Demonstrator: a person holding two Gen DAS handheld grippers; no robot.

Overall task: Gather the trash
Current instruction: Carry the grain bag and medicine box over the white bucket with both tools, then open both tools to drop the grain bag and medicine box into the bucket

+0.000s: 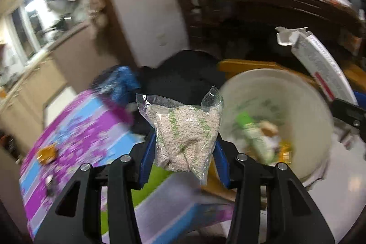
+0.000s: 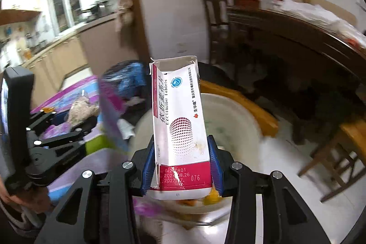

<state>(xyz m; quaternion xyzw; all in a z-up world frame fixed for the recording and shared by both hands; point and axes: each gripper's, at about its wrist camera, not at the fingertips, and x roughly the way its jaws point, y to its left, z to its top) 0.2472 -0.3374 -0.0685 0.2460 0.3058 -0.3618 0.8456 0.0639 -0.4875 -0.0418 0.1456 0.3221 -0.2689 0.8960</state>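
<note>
The left gripper (image 1: 184, 145) clenches a clear pellet-filled plastic pouch (image 1: 183, 129); the right gripper (image 2: 181, 166) clenches an upright white-and-red cardboard medicine box (image 2: 180, 125); the white round bin (image 1: 295, 93) lies at two o'clock from the pouch.

The left claw (image 1: 185, 148) has its blue pads (image 1: 146, 152) pressed against a clear packet (image 1: 185, 134), held upright. The right claw (image 2: 181, 166) clamps a torn carton (image 2: 180, 127) between its blue pads (image 2: 216, 166), also upright, to the right of the left claw.

Count: two grippers, left (image 1: 185, 141) and right (image 2: 181, 159); one clear pellet packet (image 1: 185, 136); one torn tablet box (image 2: 180, 125); one white trash bucket (image 1: 306, 93); one wooden chair (image 2: 338, 152).
</note>
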